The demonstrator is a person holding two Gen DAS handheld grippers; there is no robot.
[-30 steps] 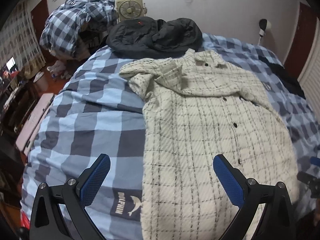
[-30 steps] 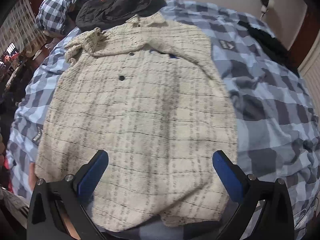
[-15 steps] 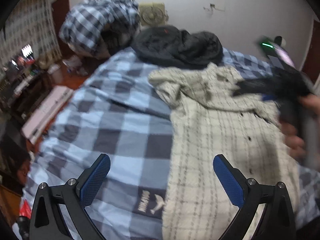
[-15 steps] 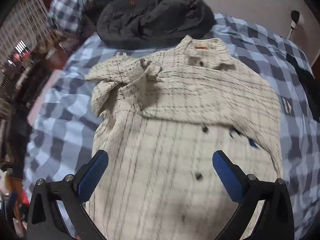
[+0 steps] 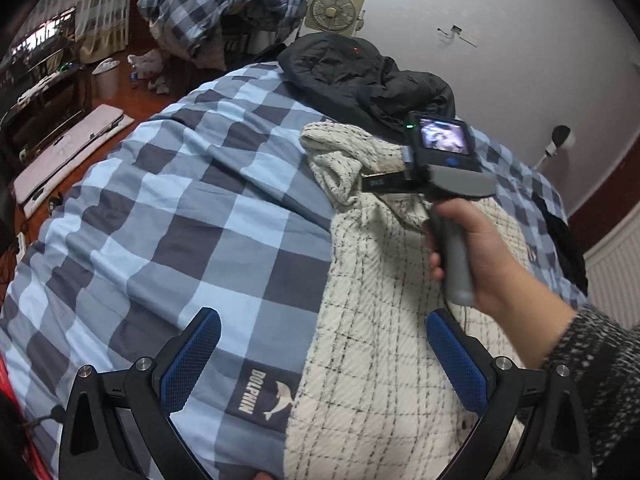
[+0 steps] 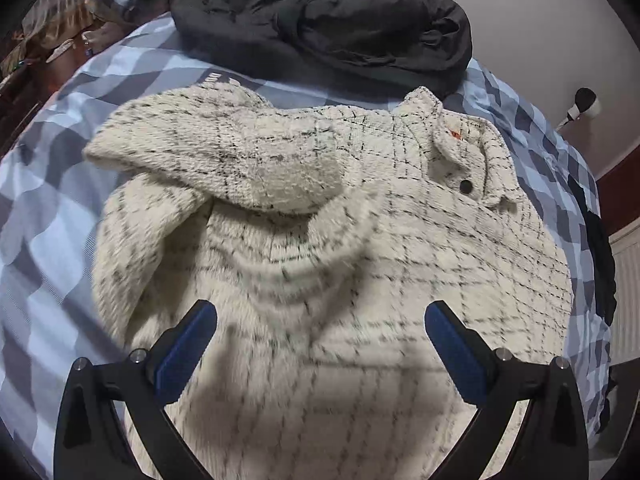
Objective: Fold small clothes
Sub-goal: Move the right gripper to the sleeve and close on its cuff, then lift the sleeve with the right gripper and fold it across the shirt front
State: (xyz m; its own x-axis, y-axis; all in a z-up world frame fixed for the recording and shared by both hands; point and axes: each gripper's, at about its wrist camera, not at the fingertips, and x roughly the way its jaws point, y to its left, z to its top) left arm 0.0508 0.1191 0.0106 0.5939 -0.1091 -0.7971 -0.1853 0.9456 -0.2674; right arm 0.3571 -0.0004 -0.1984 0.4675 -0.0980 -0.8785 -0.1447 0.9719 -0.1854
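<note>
A cream fleece shirt with thin black checks (image 6: 360,260) lies face up on the blue checked bedspread (image 5: 180,220). Its left sleeve (image 6: 224,164) is folded across the chest, and the collar (image 6: 464,148) points toward the far wall. My right gripper (image 6: 320,344) hovers open just above the shirt's chest below that sleeve, holding nothing. In the left wrist view the shirt (image 5: 380,360) fills the lower right. My left gripper (image 5: 320,356) stands open over the shirt's left edge and the bedspread. A hand (image 5: 480,256) holds the right gripper's handle above the bunched sleeve (image 5: 344,164).
A dark jacket (image 6: 320,20) lies heaped at the far end of the bed beyond the collar. A checked bundle (image 5: 224,4) and a fan (image 5: 332,12) stand behind it. The floor (image 5: 132,92) and low furniture lie off the bed's left side. Black cloth (image 6: 596,248) lies at the right.
The right gripper has travelled up the shirt from the hem to the chest near the folded sleeve. The left gripper has swung left, and the hand with the right gripper is now sharp in its view.
</note>
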